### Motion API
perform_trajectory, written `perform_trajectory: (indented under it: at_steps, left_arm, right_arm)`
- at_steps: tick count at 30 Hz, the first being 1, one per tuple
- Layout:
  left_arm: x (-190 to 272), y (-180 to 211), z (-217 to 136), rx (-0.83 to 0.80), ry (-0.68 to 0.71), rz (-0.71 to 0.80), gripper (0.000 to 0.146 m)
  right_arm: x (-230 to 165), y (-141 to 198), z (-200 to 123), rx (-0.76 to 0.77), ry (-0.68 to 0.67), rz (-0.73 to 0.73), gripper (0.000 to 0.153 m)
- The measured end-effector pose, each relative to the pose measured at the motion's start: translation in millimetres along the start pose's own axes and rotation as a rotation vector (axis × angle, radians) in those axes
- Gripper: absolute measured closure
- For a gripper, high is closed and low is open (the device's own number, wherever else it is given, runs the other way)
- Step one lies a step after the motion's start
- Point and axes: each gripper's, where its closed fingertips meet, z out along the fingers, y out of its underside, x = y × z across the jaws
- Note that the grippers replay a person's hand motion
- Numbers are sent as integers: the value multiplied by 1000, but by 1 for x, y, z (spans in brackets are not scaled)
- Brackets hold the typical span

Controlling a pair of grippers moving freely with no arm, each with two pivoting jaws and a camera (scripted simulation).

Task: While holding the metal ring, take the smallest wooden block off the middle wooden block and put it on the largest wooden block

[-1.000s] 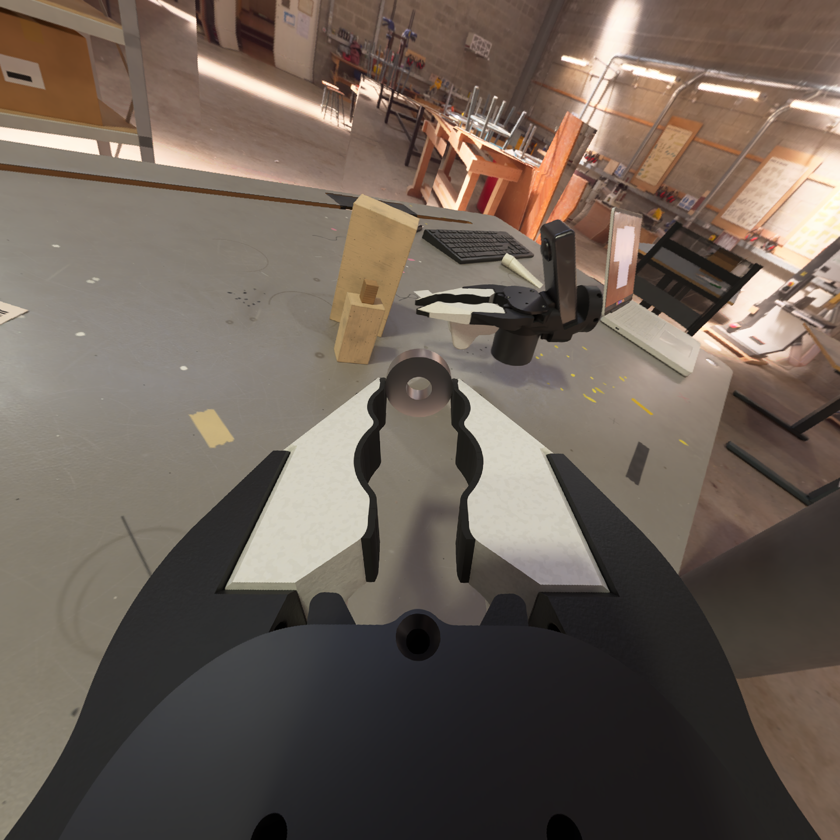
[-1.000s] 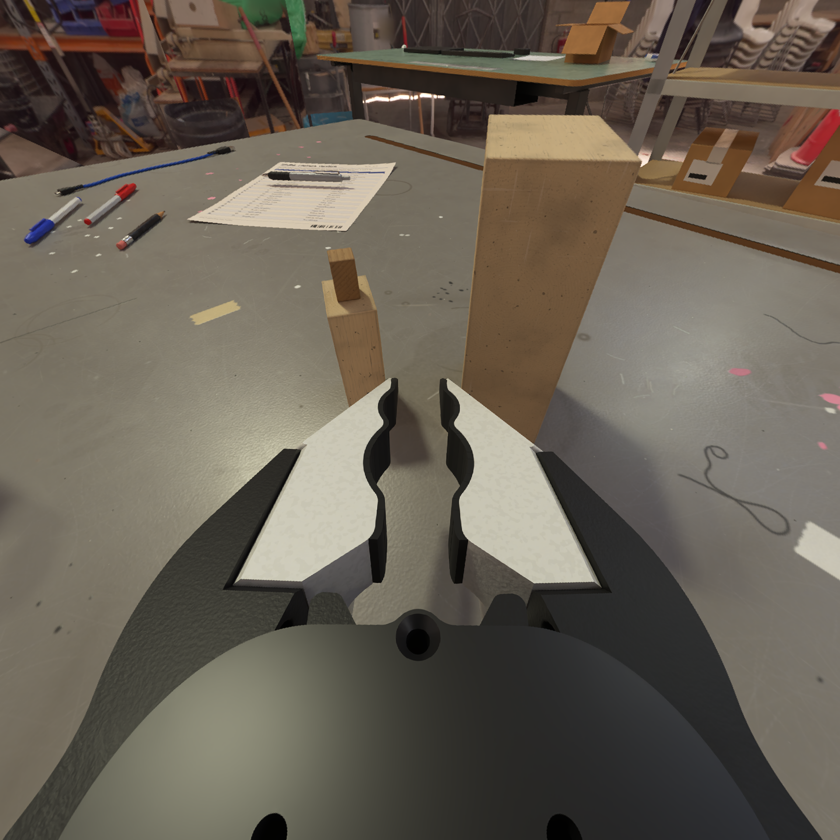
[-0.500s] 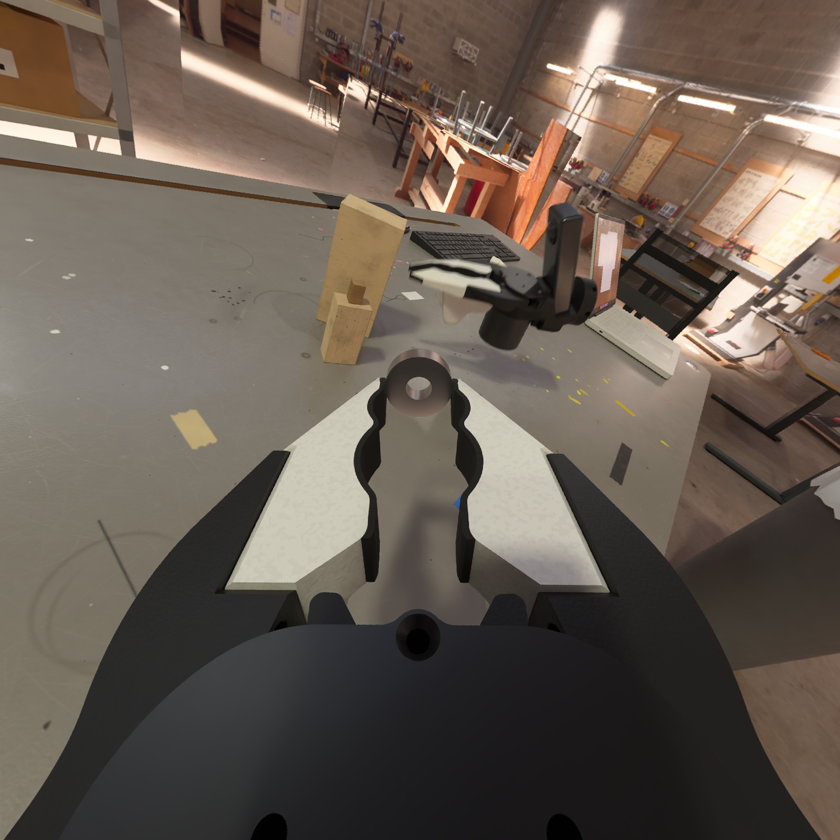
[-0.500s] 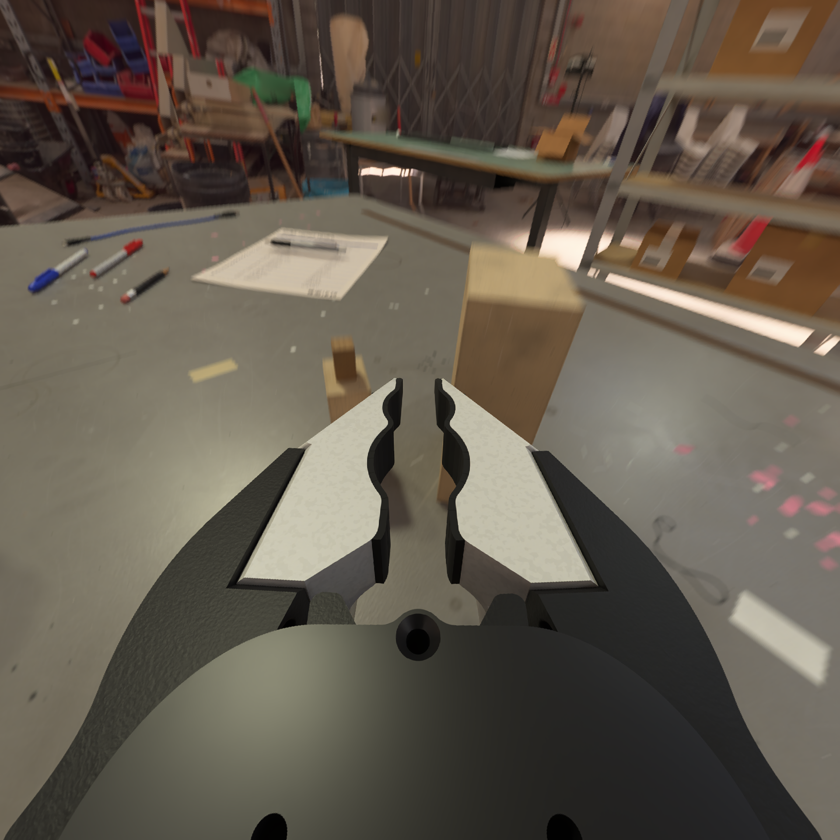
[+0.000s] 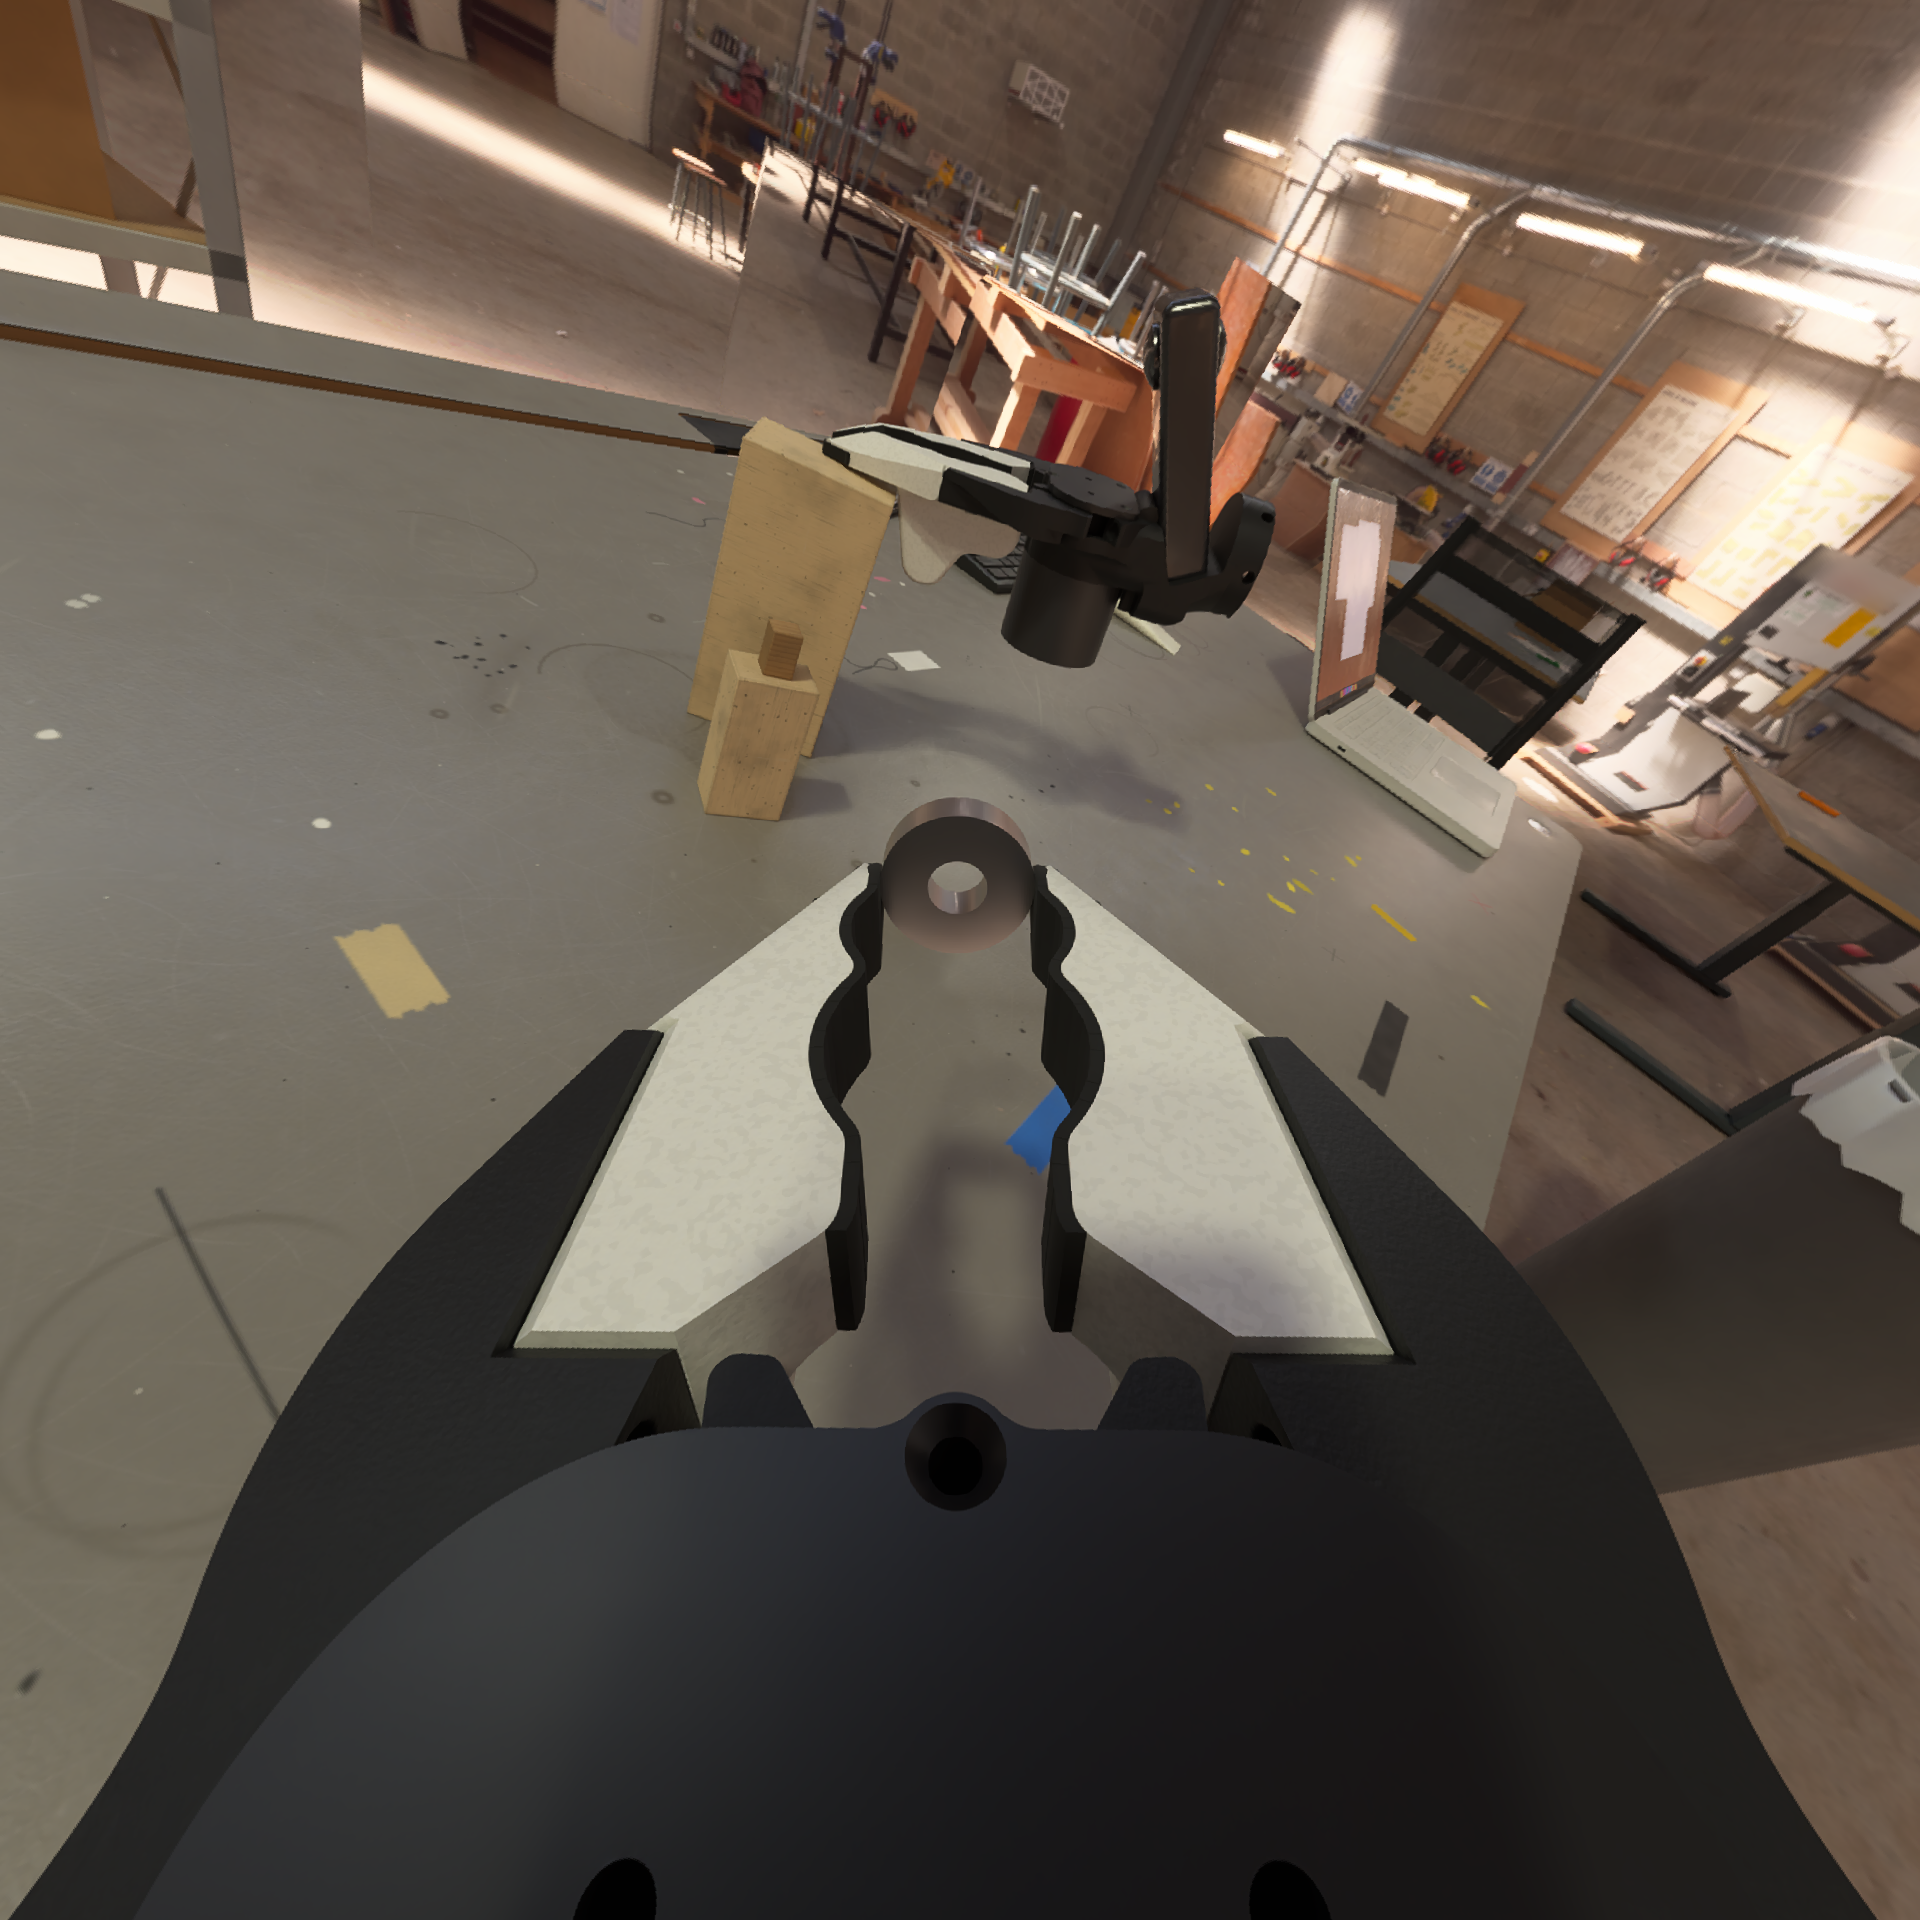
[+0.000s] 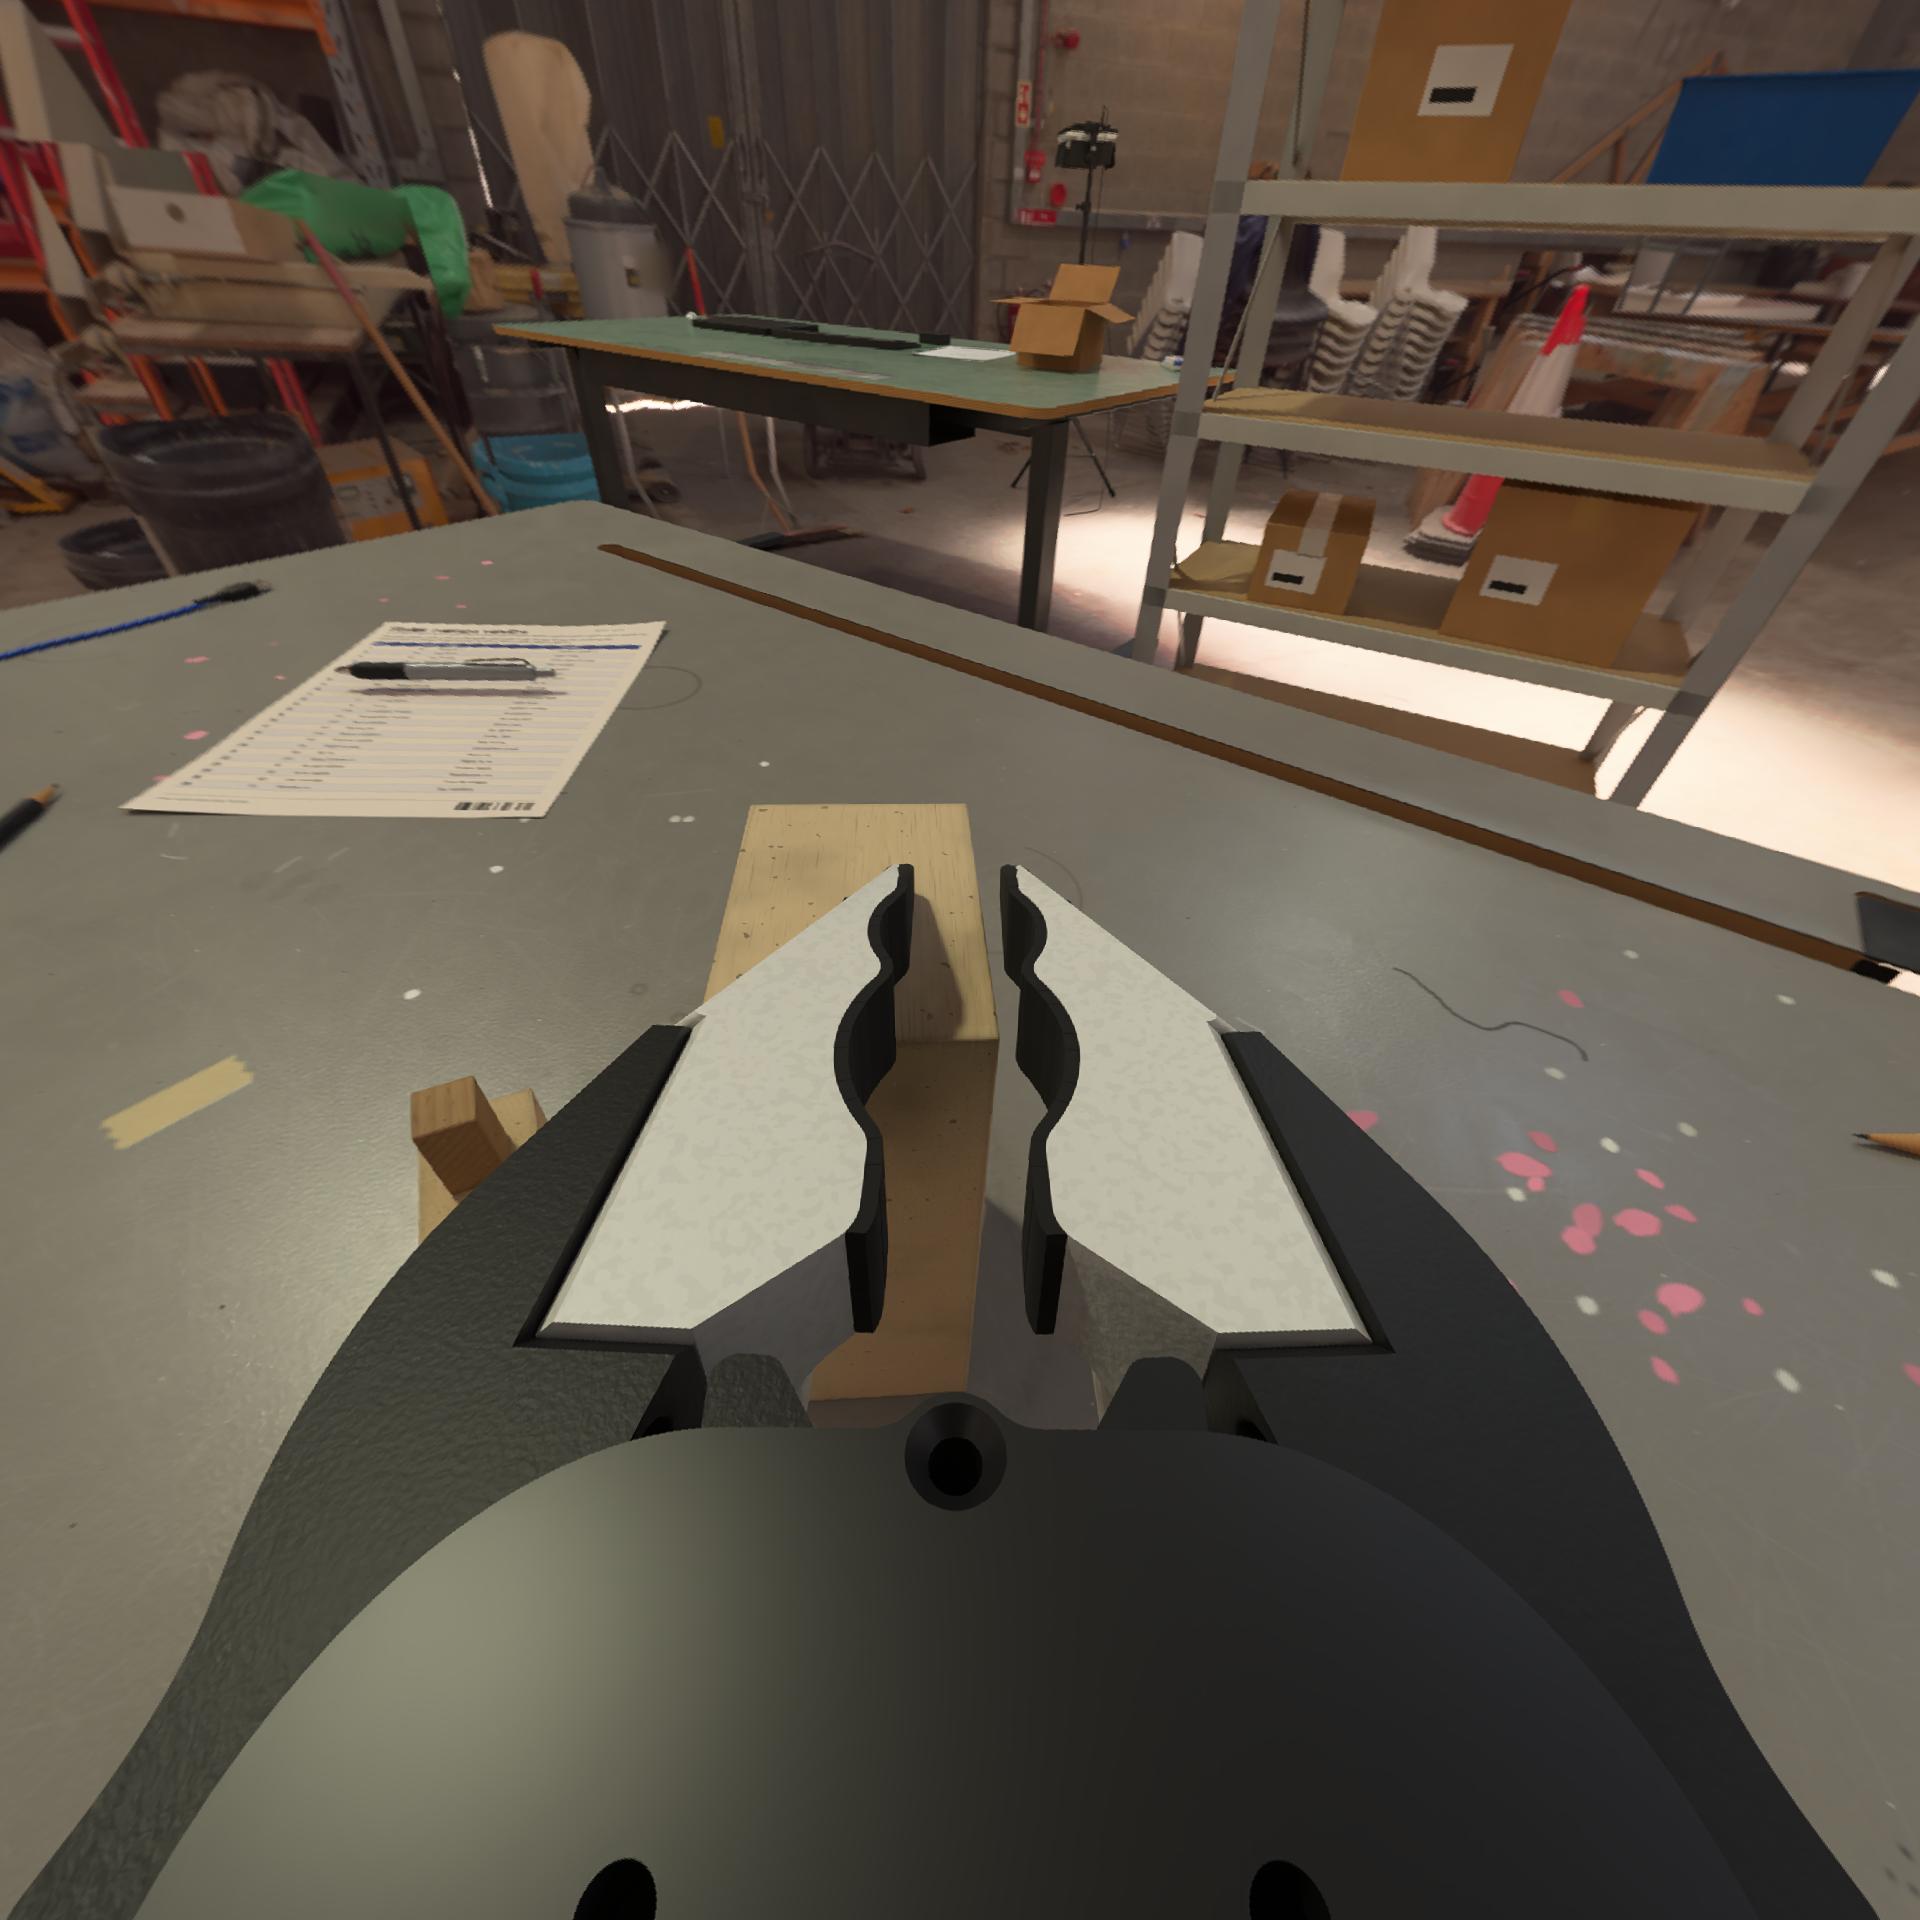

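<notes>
My left gripper [image 5: 956,885] is shut on the metal ring [image 5: 914,904], held upright at the fingertips above the grey table [image 5: 260,727]. Beyond it the smallest wooden block [image 5: 784,657] sits on the middle wooden block [image 5: 756,743], which stands against the tall largest wooden block [image 5: 795,582]. My right gripper [image 5: 862,449] hovers over the largest block's top. In the right wrist view the right gripper [image 6: 956,883] is open a narrow gap and empty, above the largest block's top [image 6: 831,862]. The smallest block [image 6: 457,1127] and a bit of the middle block [image 6: 520,1110] show low left, mostly hidden by the gripper body.
A printed sheet [image 6: 312,758] with a pen [image 6: 447,670] lies far left on the table. An open laptop [image 5: 1392,717] stands near the table's right edge. Tan tape strips [image 5: 393,971] [image 6: 177,1101] mark the surface. A pencil [image 6: 1886,1141] lies at the right.
My right gripper has risen from table level beside the blocks and now hangs over the largest block's top, still empty. My left gripper keeps hold of the ring and has drawn slightly back and up.
</notes>
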Motion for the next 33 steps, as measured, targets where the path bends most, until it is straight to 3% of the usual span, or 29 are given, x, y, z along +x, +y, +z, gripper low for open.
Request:
perform_trajectory:
  at_steps: [7,11,16,23,28,33]
  left_arm:
    - [0,0,1,0,4,-8,118]
    - [0,0,1,0,9,-18,118]
    - [2,0,0,0,12,-14,118]
    - [3,0,1,1,24,-25,118]
    - [5,0,0,-2,21,-10,118]
    - [5,1,1,-6,26,-14,118]
  right_arm:
    - [6,0,-1,27,20,33,116]
    - [3,-3,-3,42,8,27,114]
    - [-53,-29,-30,209,-270,-162,115]
    - [-112,27,-26,42,-367,-369,115]
    - [-119,58,-14,-41,-388,-465,115]
    - [-120,68,-5,-63,-373,-503,115]
